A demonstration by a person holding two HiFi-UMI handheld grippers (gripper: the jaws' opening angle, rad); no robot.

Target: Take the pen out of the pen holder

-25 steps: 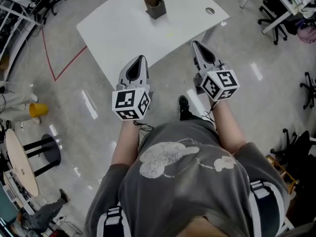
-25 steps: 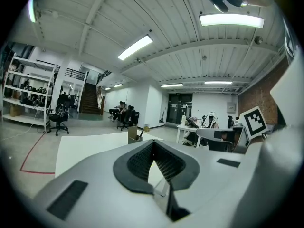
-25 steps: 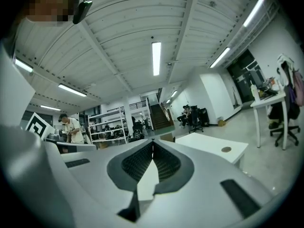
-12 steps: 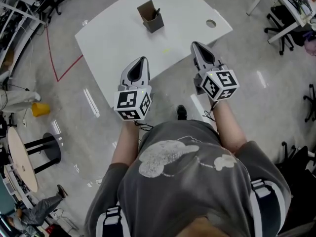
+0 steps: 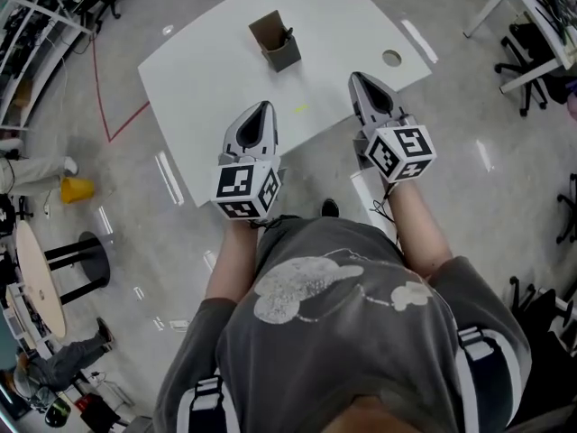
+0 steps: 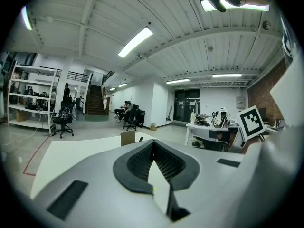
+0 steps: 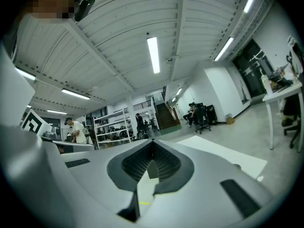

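A brown cardboard pen holder [image 5: 273,41] stands on the white table [image 5: 207,61], toward its far side, with a dark pen [image 5: 287,35] upright in it. My left gripper [image 5: 265,106] hangs over the table's near edge, shut and empty, well short of the holder. My right gripper [image 5: 357,78] is over the near right edge, also shut and empty. In the left gripper view the holder [image 6: 127,137] shows far off, just left of the jaw tips [image 6: 153,142]. In the right gripper view the holder [image 7: 152,170] shows through the gap below the closed tips [image 7: 153,143].
A round cable hole [image 5: 391,59] is in the table's right corner and a small yellow mark [image 5: 300,108] lies near the front edge. Office chairs [image 5: 532,52] and another desk stand at right. A round side table [image 5: 36,287] and a yellow object [image 5: 77,188] are on the floor at left.
The table has come nearer in the head view. Both grippers, earlier short of its edge, now reach over it. Both stay shut.
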